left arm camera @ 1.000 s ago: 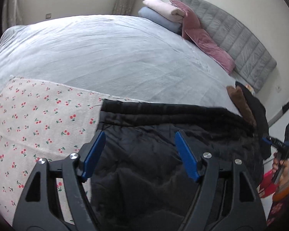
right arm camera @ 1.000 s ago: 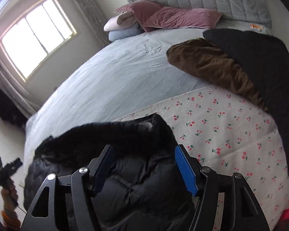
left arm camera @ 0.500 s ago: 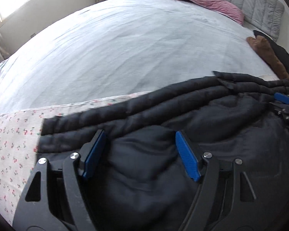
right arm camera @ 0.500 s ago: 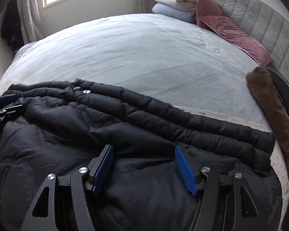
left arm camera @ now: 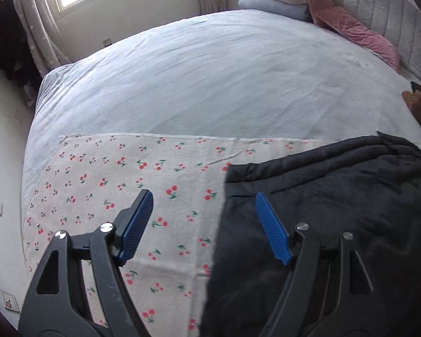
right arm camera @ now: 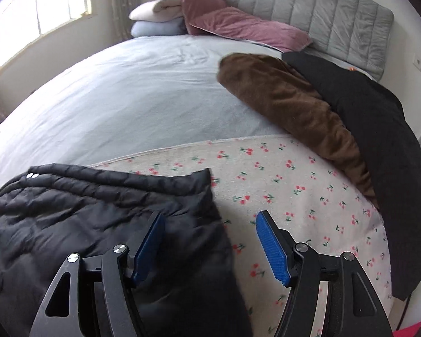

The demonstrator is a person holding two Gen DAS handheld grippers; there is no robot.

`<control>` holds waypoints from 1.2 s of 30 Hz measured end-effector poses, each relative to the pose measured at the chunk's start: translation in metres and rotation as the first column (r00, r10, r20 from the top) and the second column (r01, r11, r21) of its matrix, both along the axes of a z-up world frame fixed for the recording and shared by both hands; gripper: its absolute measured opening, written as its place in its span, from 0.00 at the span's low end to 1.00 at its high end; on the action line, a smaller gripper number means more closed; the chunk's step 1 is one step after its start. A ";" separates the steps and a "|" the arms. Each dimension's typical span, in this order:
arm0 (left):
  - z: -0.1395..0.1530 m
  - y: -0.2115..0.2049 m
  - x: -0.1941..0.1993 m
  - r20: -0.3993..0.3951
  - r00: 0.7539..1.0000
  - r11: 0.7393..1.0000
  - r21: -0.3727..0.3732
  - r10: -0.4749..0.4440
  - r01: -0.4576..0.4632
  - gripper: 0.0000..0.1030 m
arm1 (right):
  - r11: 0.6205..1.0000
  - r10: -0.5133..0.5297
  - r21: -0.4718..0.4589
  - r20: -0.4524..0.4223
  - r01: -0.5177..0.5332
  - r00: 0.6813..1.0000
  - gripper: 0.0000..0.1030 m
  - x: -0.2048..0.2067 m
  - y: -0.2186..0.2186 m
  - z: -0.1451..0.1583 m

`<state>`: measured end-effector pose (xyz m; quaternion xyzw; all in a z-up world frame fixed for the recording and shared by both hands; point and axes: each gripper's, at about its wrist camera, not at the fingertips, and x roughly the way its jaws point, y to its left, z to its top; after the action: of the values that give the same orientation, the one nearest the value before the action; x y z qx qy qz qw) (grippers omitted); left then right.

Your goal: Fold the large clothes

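Observation:
A black puffer jacket (left arm camera: 336, 210) lies on a cherry-print cloth (left arm camera: 112, 174) spread over the near part of the bed. My left gripper (left arm camera: 203, 196) hovers open above the jacket's left edge, one blue finger over the cloth and the other over the jacket. In the right wrist view the jacket (right arm camera: 84, 224) fills the lower left, with two snaps near its far edge. My right gripper (right arm camera: 210, 214) stands open across the jacket's right edge, its right finger over the cherry-print cloth (right arm camera: 294, 191). Neither gripper has fabric pinched.
A brown garment (right arm camera: 289, 104) and a black garment (right arm camera: 373, 129) lie at the bed's right side. Pink pillows (right arm camera: 238, 25), folded blankets (right arm camera: 154, 19) and a grey headboard (right arm camera: 308, 8) sit at the far end. The pale blue bedcover (left arm camera: 210, 78) stretches beyond the cloth.
Half a second ago both grippers hung over the jacket's middle; now each has swung outward to its own side edge. Both jaws stay open.

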<state>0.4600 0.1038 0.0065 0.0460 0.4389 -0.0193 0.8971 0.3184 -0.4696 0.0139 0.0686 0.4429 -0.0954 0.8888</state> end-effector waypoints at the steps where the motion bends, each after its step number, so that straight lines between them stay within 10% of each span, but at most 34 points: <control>1: 0.008 -0.015 -0.013 0.010 0.999 0.999 -0.027 -0.035 0.035 0.75 | 0.999 0.045 0.023 0.017 -0.045 0.999 0.67 -0.007 0.019 0.009; 8: -0.016 -0.101 -0.092 -0.022 0.980 0.948 -0.258 -0.199 0.186 0.84 | 0.943 0.331 0.025 0.006 -0.331 0.944 0.72 -0.035 0.161 -0.002; 21: -0.033 0.015 -0.151 -0.085 0.995 0.973 -0.220 0.054 -0.072 0.84 | 0.994 -0.064 0.084 -0.027 0.066 0.998 0.73 -0.122 0.015 -0.015; 36: 0.045 -0.050 -0.321 -0.024 0.995 0.991 -0.090 0.093 -0.095 0.99 | 0.995 0.069 0.068 0.063 -0.074 0.996 0.81 -0.278 0.158 0.065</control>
<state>0.1395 0.0540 0.0519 -0.0160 0.4480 0.0024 0.8939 0.0401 -0.3113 0.0785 0.0867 0.4210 -0.0457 0.9017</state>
